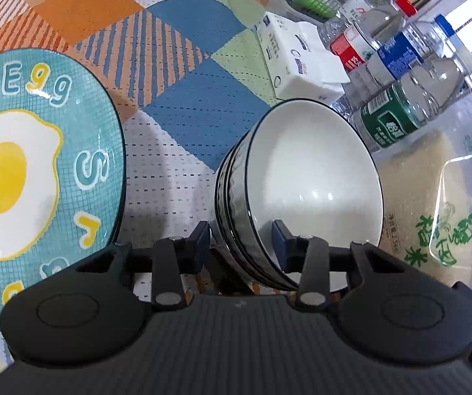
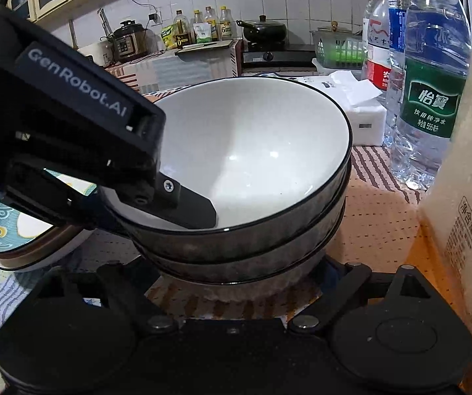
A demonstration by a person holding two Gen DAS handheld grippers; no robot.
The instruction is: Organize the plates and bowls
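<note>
Bowl stack (image 1: 305,194): three nested white bowls with black rims and grey ribbed outsides, standing on the patterned tablecloth (image 1: 156,65) between the egg plate and the rice bag.
Top bowl (image 2: 252,151): empty, glossy white inside; its near-left rim is the part I hold.
Left gripper (image 1: 240,233): my jaws are closed partway across the stack's rim, one finger (image 2: 189,209) lying inside the top bowl, the other outside against the ribbed wall.
Right gripper (image 2: 232,283): low and just in front of the stack's base; my fingertips are hidden behind the bowls, so I cannot tell how wide they stand or whether they touch.
Egg plate (image 1: 38,171): teal, printed with a fried egg and letters, lying beside the stack to its left, resting on another plate.
Rice bag (image 1: 440,204): clear, lying just right of the stack.
Water bottles (image 1: 397,75): grouped behind the rice bag, beside a white tissue pack (image 1: 295,59).
</note>
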